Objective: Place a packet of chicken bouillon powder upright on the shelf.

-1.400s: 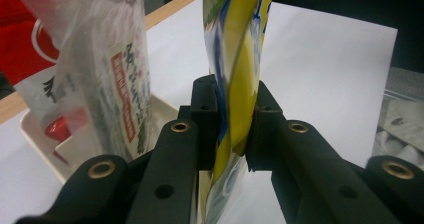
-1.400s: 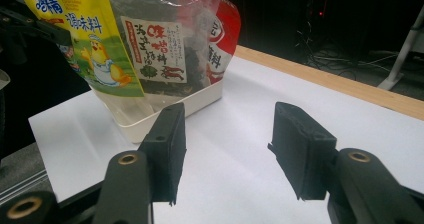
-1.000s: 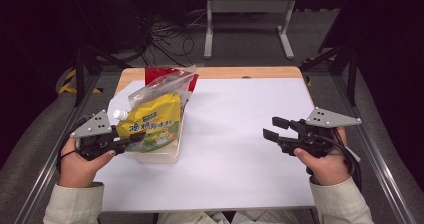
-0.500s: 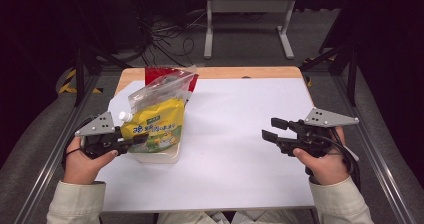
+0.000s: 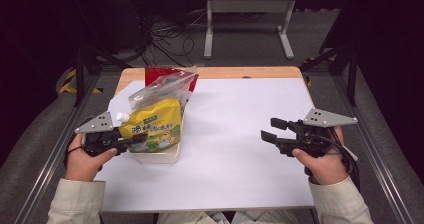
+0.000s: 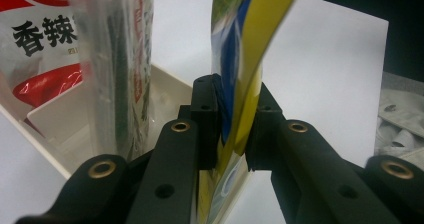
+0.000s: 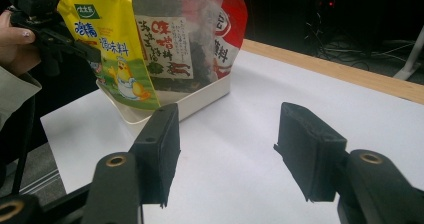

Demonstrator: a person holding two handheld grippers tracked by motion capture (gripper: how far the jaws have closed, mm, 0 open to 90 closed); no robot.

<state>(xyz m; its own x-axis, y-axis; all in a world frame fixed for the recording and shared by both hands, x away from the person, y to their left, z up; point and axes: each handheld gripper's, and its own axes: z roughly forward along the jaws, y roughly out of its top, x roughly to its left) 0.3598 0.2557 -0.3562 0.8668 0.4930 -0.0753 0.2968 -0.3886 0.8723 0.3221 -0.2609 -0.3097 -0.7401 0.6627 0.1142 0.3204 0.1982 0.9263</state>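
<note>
My left gripper (image 5: 131,142) is shut on the lower edge of a yellow spouted pouch (image 5: 152,125). The pouch stands upright at the front of a shallow white tray (image 5: 159,157) near the table's left side. In the left gripper view the two pads pinch the pouch (image 6: 260,39) between them, over the tray's wall (image 6: 47,126). Behind the pouch in the tray stand a clear bag of dark seaweed (image 5: 167,88) and a red bag (image 5: 156,74). My right gripper (image 5: 272,130) hovers open at the right of the table, nothing between its jaws (image 7: 227,149).
A white sheet (image 5: 235,134) covers the tabletop, with a wooden strip (image 5: 240,73) along the far edge. Dark floor, cables and a metal stand (image 5: 247,14) lie beyond. The right gripper view shows the tray (image 7: 200,101), the bags and the person's left hand (image 7: 15,41) farther off.
My left gripper has come down and slightly toward the near edge with the yellow pouch, which now stands lower in the tray. The right gripper has stayed in place.
</note>
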